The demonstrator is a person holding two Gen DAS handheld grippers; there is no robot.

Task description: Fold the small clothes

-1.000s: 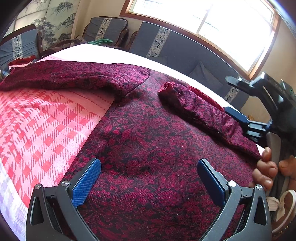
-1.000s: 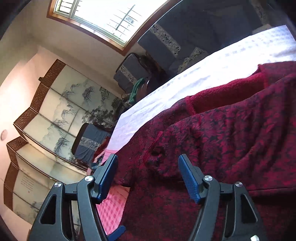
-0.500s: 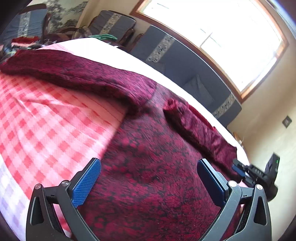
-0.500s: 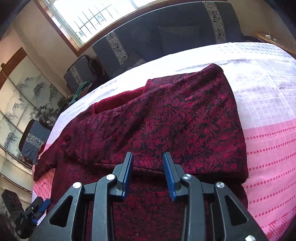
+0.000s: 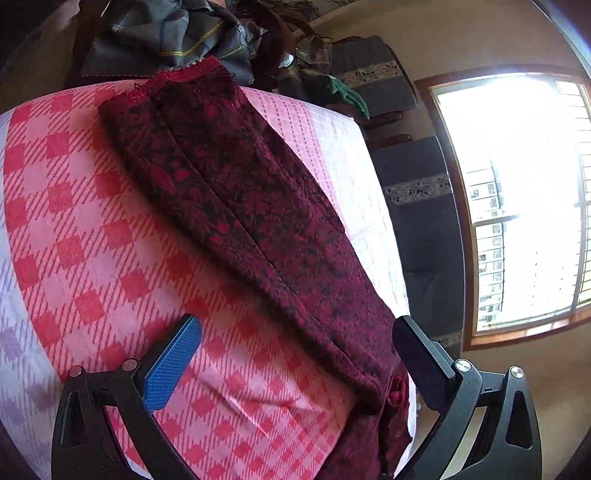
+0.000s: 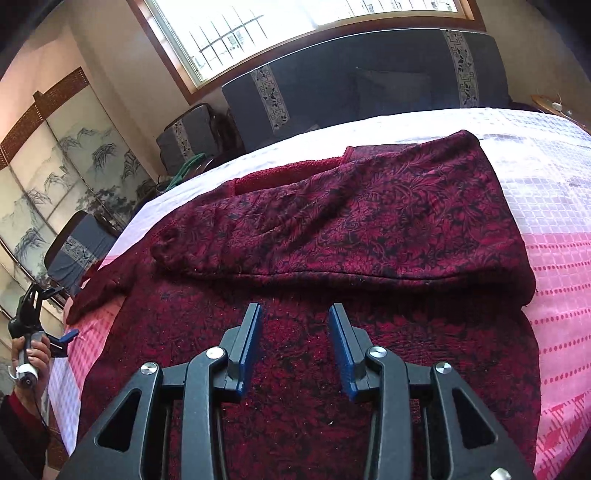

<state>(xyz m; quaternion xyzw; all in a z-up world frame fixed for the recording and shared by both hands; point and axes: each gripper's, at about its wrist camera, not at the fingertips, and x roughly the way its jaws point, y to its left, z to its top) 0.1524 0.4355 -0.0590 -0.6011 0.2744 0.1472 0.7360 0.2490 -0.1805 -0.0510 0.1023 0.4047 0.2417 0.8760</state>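
Dark red garment (image 6: 332, 236) spread beneath right tool (image 6: 295, 336), jaws parted, empty

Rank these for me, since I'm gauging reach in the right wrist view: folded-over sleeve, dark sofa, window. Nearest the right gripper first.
From the right gripper:
1. Folded-over sleeve, just ahead on the garment.
2. Dark sofa, beyond the table's far edge.
3. Window, above the sofa.
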